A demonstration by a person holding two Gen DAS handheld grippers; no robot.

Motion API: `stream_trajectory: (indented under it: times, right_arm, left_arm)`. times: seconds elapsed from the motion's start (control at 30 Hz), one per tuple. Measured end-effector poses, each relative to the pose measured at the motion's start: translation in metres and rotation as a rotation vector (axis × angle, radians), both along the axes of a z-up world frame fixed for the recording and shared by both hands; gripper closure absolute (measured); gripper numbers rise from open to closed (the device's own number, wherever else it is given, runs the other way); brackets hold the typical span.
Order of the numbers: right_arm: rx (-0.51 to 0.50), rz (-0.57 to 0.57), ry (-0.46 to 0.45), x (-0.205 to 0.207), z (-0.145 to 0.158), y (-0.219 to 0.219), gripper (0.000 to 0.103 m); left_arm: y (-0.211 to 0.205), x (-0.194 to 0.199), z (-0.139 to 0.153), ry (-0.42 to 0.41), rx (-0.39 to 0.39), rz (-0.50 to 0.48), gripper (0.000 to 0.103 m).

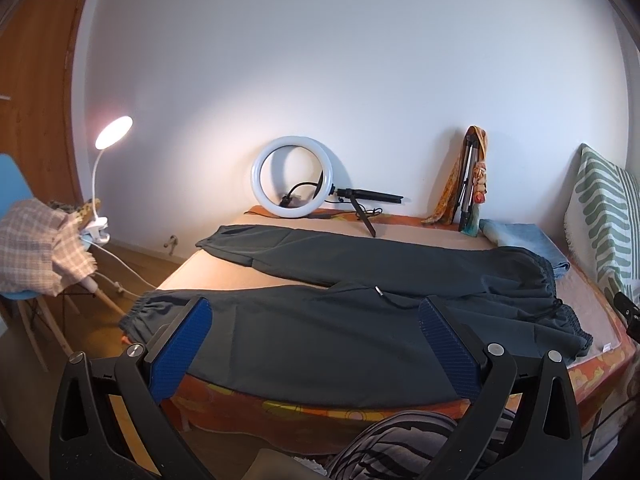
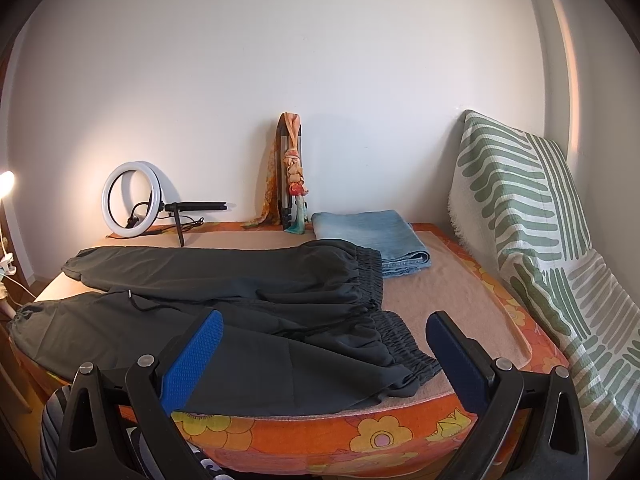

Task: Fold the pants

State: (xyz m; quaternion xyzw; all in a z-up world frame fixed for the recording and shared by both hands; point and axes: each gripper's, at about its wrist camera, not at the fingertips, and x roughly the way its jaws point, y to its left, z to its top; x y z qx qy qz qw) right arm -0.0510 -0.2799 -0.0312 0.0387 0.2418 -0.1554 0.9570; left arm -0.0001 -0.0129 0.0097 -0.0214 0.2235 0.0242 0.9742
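Pants (image 1: pixel 360 312), one dark pair, lay flat and unfolded beside folded jeans (image 2: pixel 372 236); two grippers, left (image 1: pixel 316 344) and right (image 2: pixel 324 352), gaped empty.

Your bed (image 2: pixel 452 280) wears a tan cover over an orange flowered sheet (image 2: pixel 360 436). Dark pants (image 2: pixel 240 280) lie spread across it. Beyond the pants' waistband sit folded jeans (image 2: pixel 372 236). Behind the pants' cuffs stands a ring light (image 2: pixel 132 200), by the wall.
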Motion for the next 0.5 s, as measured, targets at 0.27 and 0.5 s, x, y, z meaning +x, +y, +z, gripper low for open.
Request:
stream_trajectory:
  times: [0.27, 0.5]
  right_arm:
    - [0.003, 0.004, -0.002, -0.0001, -0.0007, 0.0008, 0.000]
    - [0.004, 0.005, -0.003, -0.0001, -0.0007, 0.0015, 0.000]
  left_arm:
    - [-0.0009, 0.0002, 0.0004, -0.003, 0.003, -0.002, 0.000]
    - [-0.0017, -0.0006, 0.0001, -0.005, 0.005, -0.002, 0.000]
